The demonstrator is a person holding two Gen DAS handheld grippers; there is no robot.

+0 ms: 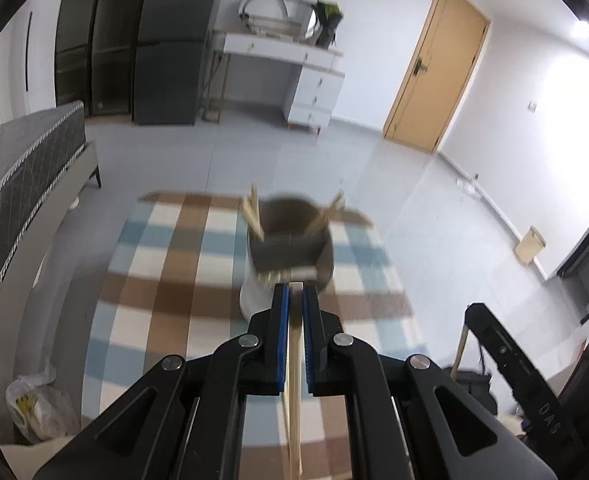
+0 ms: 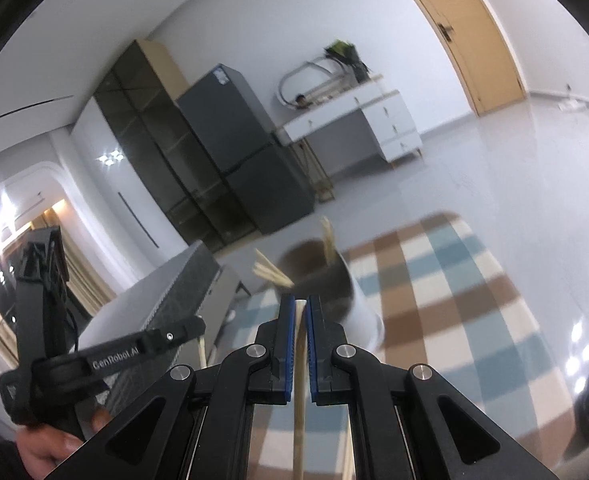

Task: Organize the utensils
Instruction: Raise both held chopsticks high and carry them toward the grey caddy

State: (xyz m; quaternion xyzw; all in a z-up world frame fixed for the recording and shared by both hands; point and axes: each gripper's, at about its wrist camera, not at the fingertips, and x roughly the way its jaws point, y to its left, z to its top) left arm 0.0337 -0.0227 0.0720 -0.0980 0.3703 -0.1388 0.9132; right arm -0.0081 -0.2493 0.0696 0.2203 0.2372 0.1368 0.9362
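A white utensil holder [image 1: 254, 292] with a dark inside stands on a checked cloth [image 1: 166, 280], with wooden chopsticks [image 1: 254, 212] leaning out of it. My left gripper [image 1: 295, 292] is shut on a wooden chopstick [image 1: 294, 400], just in front of the holder. In the right wrist view the holder [image 2: 362, 316] stands close ahead with chopsticks [image 2: 270, 272] in it. My right gripper [image 2: 300, 304] is shut on another wooden chopstick [image 2: 299, 408], near the holder's rim. The other gripper's body [image 2: 94, 356] shows at the left, held by a hand.
A bed [image 1: 18, 168] lies at the left. A white desk [image 1: 282, 68], a dark cabinet [image 1: 134, 40] and a wooden door [image 1: 434, 68] stand at the far wall. A plastic bag [image 1: 34, 404] lies on the floor at the lower left.
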